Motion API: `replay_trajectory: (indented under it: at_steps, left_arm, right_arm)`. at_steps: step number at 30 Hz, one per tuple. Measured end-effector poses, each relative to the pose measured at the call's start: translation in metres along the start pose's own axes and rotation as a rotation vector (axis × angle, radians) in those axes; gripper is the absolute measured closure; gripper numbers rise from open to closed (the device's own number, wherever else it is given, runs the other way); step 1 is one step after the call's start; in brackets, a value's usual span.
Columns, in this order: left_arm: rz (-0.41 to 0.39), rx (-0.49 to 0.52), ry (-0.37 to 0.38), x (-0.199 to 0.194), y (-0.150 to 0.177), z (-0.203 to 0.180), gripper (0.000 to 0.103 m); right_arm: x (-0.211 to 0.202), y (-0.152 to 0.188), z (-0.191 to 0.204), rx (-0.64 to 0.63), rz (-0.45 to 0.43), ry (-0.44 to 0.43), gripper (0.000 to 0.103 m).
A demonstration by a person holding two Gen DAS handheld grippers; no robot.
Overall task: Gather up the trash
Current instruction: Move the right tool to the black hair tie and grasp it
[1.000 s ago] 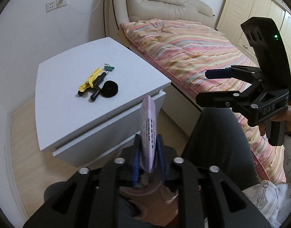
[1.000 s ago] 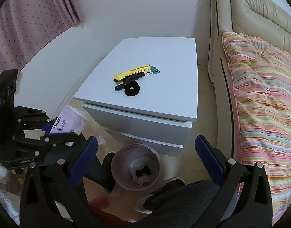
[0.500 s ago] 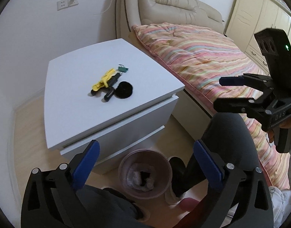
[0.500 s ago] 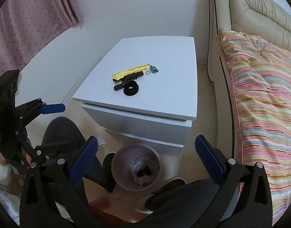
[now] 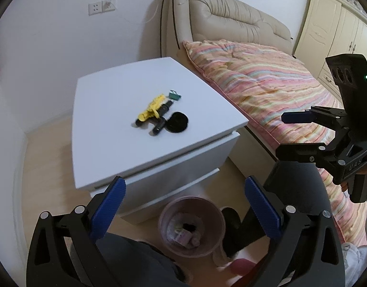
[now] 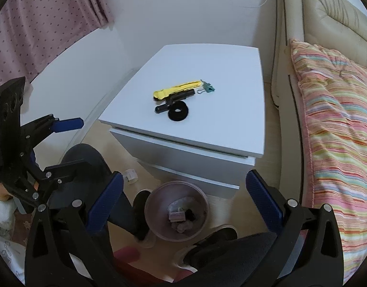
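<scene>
A pink waste bin (image 5: pixel 218 215) (image 6: pixel 201 203) stands on the floor in front of the white nightstand (image 5: pixel 107 124) (image 6: pixel 221 129). A pink packet (image 5: pixel 183 235) (image 6: pixel 176 215) lies inside it among other scraps. My left gripper (image 5: pixel 183 187) (image 6: pixel 79 143) hovers above the bin, open and holding nothing. My right gripper (image 6: pixel 184 179) (image 5: pixel 285 135) is open and bare too, above the bin from the other side. On the nightstand lie a yellow cutter (image 5: pixel 152 108) (image 6: pixel 176 89), a black ring (image 5: pixel 176 125) (image 6: pixel 178 113), a black pen (image 5: pixel 159 126) and a green clip (image 5: pixel 175 95) (image 6: pixel 208 88).
A bed with a striped quilt (image 5: pixel 267 83) (image 6: pixel 339 119) and beige headboard (image 5: pixel 231 19) flanks the nightstand. The person's dark-trousered legs (image 5: pixel 296 191) (image 6: pixel 87 162) and shoes crowd the bin. A small white scrap (image 6: pixel 130 175) lies on the floor. A pink curtain (image 6: pixel 40 24) hangs left.
My left gripper opened and let go of the pink packet, which now lies in the bin. The left gripper has drifted sideways; the right one has stayed put.
</scene>
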State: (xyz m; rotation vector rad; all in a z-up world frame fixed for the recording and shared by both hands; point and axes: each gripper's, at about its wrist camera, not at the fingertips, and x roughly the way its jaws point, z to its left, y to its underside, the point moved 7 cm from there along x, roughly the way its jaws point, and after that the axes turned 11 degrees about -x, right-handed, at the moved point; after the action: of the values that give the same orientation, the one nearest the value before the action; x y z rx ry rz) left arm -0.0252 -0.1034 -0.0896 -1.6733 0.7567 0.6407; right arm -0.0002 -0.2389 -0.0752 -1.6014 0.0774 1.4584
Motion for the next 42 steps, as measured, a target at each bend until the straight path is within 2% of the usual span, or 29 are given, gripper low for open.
replay_trajectory:
  at_steps: [2, 13, 22, 33, 36, 39, 42]
  left_arm:
    - [-0.004, -0.010, 0.003, -0.001, -0.003, 0.004, 0.008]
    - [-0.038, -0.044, -0.001, -0.006, -0.018, 0.020, 0.008]
    - [-0.045, -0.087, 0.009, -0.006, -0.022, 0.033, 0.008]
    - [-0.056, -0.125, 0.004, -0.010, -0.022, 0.047, 0.007]
    - [-0.053, -0.132, 0.004, -0.010, -0.021, 0.050, 0.007]
    - [-0.047, -0.141, 0.006, -0.008, -0.019, 0.052, 0.007]
    - [-0.043, -0.145, 0.009, -0.008, -0.018, 0.054, 0.008]
  right_arm:
    - [0.006, -0.004, 0.001, 0.002, -0.002, -0.035, 0.003]
    - [0.026, -0.053, 0.007, -0.154, 0.025, -0.029, 0.003]
    - [0.061, -0.087, 0.009, -0.271, 0.117, -0.048, 0.003]
    - [0.119, -0.093, 0.013, -0.364, 0.250, -0.072, 0.004]
    - [0.130, -0.090, 0.012, -0.377, 0.286, -0.076, 0.023]
    - [0.138, -0.088, 0.011, -0.373, 0.300, -0.078, 0.028]
    - [0.143, -0.087, 0.010, -0.369, 0.304, -0.083, 0.038]
